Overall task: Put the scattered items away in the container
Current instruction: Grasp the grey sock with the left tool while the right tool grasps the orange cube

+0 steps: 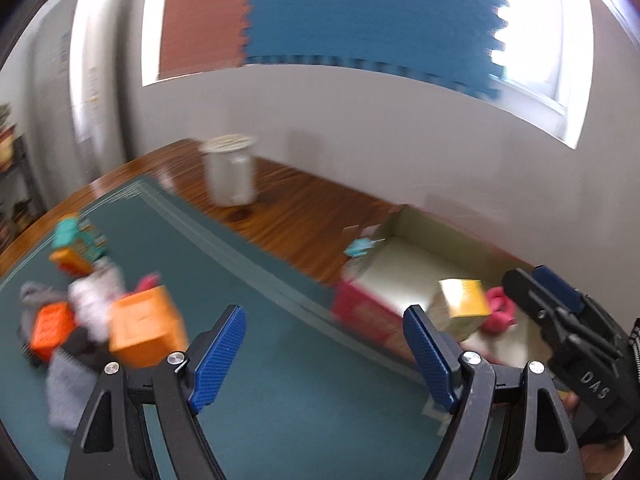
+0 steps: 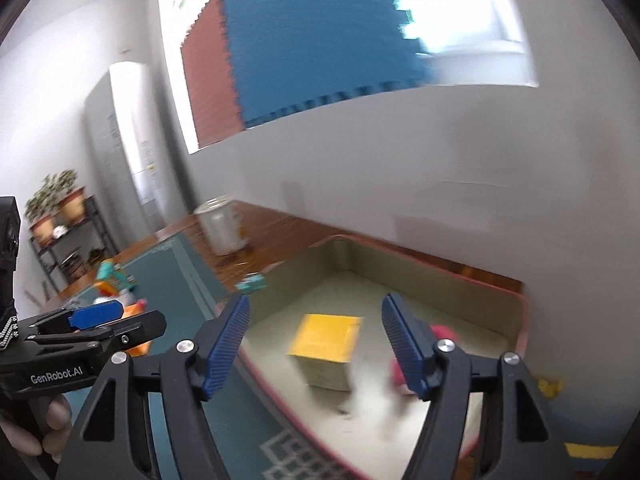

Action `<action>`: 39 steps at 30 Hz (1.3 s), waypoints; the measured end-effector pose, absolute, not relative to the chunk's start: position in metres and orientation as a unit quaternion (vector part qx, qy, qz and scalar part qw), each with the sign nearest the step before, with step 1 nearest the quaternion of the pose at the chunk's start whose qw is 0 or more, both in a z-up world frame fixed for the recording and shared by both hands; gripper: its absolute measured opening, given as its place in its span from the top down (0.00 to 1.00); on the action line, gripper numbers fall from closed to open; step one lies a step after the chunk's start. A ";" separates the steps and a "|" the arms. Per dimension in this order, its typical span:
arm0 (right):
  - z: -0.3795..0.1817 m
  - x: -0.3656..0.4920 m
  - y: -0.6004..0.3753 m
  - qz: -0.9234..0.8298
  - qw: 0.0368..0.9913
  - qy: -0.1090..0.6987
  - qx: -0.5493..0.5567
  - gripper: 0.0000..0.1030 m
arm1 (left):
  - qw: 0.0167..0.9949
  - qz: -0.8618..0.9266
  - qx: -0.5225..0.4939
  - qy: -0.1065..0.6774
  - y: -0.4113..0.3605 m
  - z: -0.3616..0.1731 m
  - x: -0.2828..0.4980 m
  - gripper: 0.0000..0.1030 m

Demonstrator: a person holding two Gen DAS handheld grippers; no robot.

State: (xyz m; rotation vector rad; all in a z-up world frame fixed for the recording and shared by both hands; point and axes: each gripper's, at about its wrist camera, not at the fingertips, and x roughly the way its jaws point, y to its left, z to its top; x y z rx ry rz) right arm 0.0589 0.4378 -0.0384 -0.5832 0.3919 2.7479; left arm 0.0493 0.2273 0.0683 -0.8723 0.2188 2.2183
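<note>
A pink-sided box (image 1: 420,240) (image 2: 516,312) stands on the right of the table. A yellow-topped block (image 1: 464,300) (image 2: 326,342) is in the box, between the right gripper's open fingers, and it looks blurred. A pink item (image 1: 500,306) (image 2: 400,368) lies beside it in the box. My right gripper (image 2: 316,340) is open above the box; it also shows in the left wrist view (image 1: 552,296). My left gripper (image 1: 324,344) is open and empty over the green mat (image 1: 260,280). A pile lies at the left: orange blocks (image 1: 144,326), a teal toy (image 1: 76,236), grey and white cloth (image 1: 92,296).
A white lidded jar (image 1: 232,172) (image 2: 222,228) stands on the brown wooden table (image 1: 304,208) near the wall. A small teal piece (image 1: 358,246) (image 2: 250,282) sits at the box's near-left corner. A shelf with potted plants (image 2: 60,208) is far left.
</note>
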 end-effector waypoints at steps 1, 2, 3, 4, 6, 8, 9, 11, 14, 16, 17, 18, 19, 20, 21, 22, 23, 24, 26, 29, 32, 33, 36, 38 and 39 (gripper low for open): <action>-0.038 0.054 0.430 0.959 0.142 0.133 -0.206 0.30 | 0.351 0.868 -0.342 0.079 0.213 0.067 0.045 0.20; -0.038 0.049 0.423 0.960 0.132 0.130 -0.209 0.30 | 0.339 0.872 -0.344 0.075 0.201 0.067 0.042 0.20; -0.039 0.044 0.415 0.961 0.122 0.128 -0.212 0.30 | 0.327 0.877 -0.346 0.071 0.189 0.066 0.039 0.20; -0.039 0.040 0.408 0.962 0.112 0.125 -0.215 0.30 | 0.313 0.881 -0.348 0.066 0.175 0.064 0.034 0.20; -0.039 0.031 0.393 0.964 0.096 0.118 -0.220 0.30 | 0.286 0.890 -0.352 0.055 0.148 0.061 0.025 0.20; -0.040 0.024 0.379 0.964 0.081 0.111 -0.226 0.29 | 0.258 0.897 -0.357 0.039 0.118 0.057 0.015 0.20; -0.041 0.020 0.372 0.965 0.075 0.108 -0.229 0.29 | 0.248 0.899 -0.360 0.034 0.107 0.055 0.012 0.20; -0.043 0.014 0.358 0.964 0.063 0.103 -0.235 0.27 | 0.226 0.902 -0.366 0.028 0.085 0.050 0.004 0.20; -0.048 0.002 0.340 0.962 0.046 0.097 -0.252 0.27 | 0.200 0.905 -0.375 0.029 0.060 0.042 -0.007 0.20; -0.052 -0.005 0.329 0.959 0.037 0.095 -0.263 0.27 | 0.195 0.903 -0.381 0.036 0.051 0.034 -0.014 0.20; -0.053 -0.008 0.324 0.959 0.034 0.094 -0.267 0.27 | 0.193 0.902 -0.384 0.040 0.047 0.029 -0.018 0.20; -0.055 -0.011 0.319 0.958 0.031 0.092 -0.271 0.27 | 0.192 0.901 -0.387 0.045 0.044 0.024 -0.022 0.20; -0.056 -0.013 0.316 0.957 0.029 0.090 -0.274 0.27 | 0.194 0.898 -0.393 0.049 0.042 0.018 -0.026 0.20; -0.057 -0.014 0.313 0.957 0.029 0.088 -0.276 0.27 | 0.197 0.895 -0.396 0.052 0.040 0.013 -0.028 0.20; -0.058 -0.016 0.310 0.956 0.028 0.085 -0.279 0.27 | 0.201 0.892 -0.400 0.053 0.040 0.009 -0.031 0.20; -0.059 -0.018 0.307 0.956 0.027 0.083 -0.281 0.26 | 0.205 0.889 -0.405 0.052 0.039 0.005 -0.035 0.20; -0.060 -0.020 0.304 0.955 0.026 0.080 -0.283 0.26 | 0.208 0.887 -0.410 0.050 0.038 0.001 -0.038 0.20; -0.060 -0.021 0.301 0.955 0.025 0.078 -0.286 0.26 | 0.212 0.885 -0.413 0.047 0.037 -0.002 -0.039 0.20; -0.062 -0.025 0.296 0.954 0.024 0.073 -0.291 0.26 | 0.218 0.881 -0.418 0.041 0.036 -0.006 -0.042 0.20; -0.066 -0.031 0.289 0.951 0.020 0.068 -0.300 0.26 | 0.226 0.876 -0.425 0.033 0.035 -0.013 -0.045 0.20; -0.070 -0.038 0.286 0.948 0.012 0.071 -0.310 0.26 | 0.227 0.871 -0.435 0.029 0.037 -0.020 -0.047 0.21; -0.071 -0.041 0.285 0.946 0.007 0.072 -0.316 0.26 | 0.226 0.869 -0.439 0.027 0.037 -0.022 -0.049 0.28; -0.071 -0.050 0.282 0.942 -0.003 0.077 -0.327 0.26 | 0.223 0.871 -0.438 0.021 0.035 -0.021 -0.047 0.45; -0.069 -0.056 0.280 0.941 -0.007 0.078 -0.329 0.26 | 0.222 0.873 -0.434 0.016 0.033 -0.018 -0.045 0.49; -0.069 -0.060 0.278 0.940 -0.009 0.075 -0.332 0.26 | 0.221 0.874 -0.432 0.013 0.032 -0.017 -0.044 0.51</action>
